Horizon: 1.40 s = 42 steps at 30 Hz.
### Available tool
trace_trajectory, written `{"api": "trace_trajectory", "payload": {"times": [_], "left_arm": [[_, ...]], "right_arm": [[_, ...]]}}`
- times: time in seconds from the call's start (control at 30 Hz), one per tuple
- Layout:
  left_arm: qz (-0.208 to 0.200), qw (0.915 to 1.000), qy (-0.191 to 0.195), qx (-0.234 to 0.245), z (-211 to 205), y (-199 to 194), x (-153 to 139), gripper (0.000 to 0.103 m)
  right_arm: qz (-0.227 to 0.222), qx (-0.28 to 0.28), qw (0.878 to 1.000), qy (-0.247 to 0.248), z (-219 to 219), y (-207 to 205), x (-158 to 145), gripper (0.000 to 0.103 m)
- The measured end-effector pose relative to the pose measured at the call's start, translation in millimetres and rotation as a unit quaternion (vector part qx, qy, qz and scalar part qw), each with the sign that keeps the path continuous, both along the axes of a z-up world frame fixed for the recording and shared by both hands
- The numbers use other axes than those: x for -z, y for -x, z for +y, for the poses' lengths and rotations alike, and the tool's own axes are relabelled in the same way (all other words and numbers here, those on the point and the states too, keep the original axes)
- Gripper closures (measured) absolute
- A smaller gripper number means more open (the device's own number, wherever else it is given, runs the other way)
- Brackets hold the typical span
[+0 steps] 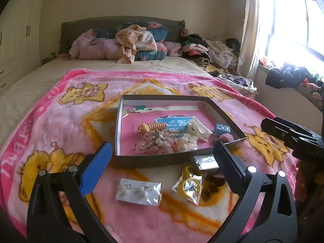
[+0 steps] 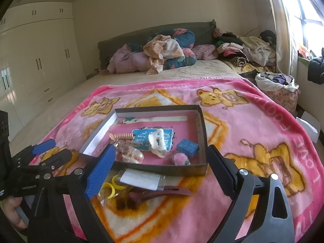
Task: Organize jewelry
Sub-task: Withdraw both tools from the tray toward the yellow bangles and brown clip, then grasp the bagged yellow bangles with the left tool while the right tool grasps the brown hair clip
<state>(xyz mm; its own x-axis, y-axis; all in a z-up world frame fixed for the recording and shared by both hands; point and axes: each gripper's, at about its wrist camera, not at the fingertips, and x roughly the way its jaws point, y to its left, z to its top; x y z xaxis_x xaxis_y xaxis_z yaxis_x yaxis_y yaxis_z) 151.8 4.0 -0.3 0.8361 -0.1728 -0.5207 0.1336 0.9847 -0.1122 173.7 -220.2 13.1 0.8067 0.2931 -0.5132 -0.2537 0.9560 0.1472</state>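
Both grippers hung empty, jaws spread: left gripper (image 1: 162,156) over the earring card (image 1: 138,191), right gripper (image 2: 161,162) by the box (image 2: 202,127). Loose packets lay on the blanket (image 1: 60,121), just outside. Between picks, it seemed; next, close on one packet and lift it in.

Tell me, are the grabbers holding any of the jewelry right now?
No. The left gripper and the right gripper are both wide open with nothing between their fingers. The earring card lies loose on the blanket.
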Motion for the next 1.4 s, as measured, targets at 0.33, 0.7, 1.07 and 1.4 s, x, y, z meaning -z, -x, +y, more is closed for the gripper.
{"api": "trace_trajectory", "payload": {"times": [0.33,0.7,1.07,1.4], "left_arm": [[0.003,0.9998,-0.013,0.013,-3.2,13.3,8.4,0.012],[0.015,0.9988,-0.033,0.033,-14.3,22.3,23.9,0.012],[0.035,0.9919,-0.081,0.092,-40.0,20.8,43.1,0.012],[0.064,0.9816,-0.123,0.132,-57.2,-0.2,60.9,0.018]], "right_arm": [[0.018,-0.004,1.0,0.01,2.1,19.8,17.7,0.014],[0.04,0.005,0.999,0.012,-6.1,31.6,40.1,0.014],[0.081,0.007,0.997,-0.011,-14.2,34.3,62.8,0.015],[0.123,0.005,0.992,-0.039,-8.8,14.0,75.2,0.026]]}}
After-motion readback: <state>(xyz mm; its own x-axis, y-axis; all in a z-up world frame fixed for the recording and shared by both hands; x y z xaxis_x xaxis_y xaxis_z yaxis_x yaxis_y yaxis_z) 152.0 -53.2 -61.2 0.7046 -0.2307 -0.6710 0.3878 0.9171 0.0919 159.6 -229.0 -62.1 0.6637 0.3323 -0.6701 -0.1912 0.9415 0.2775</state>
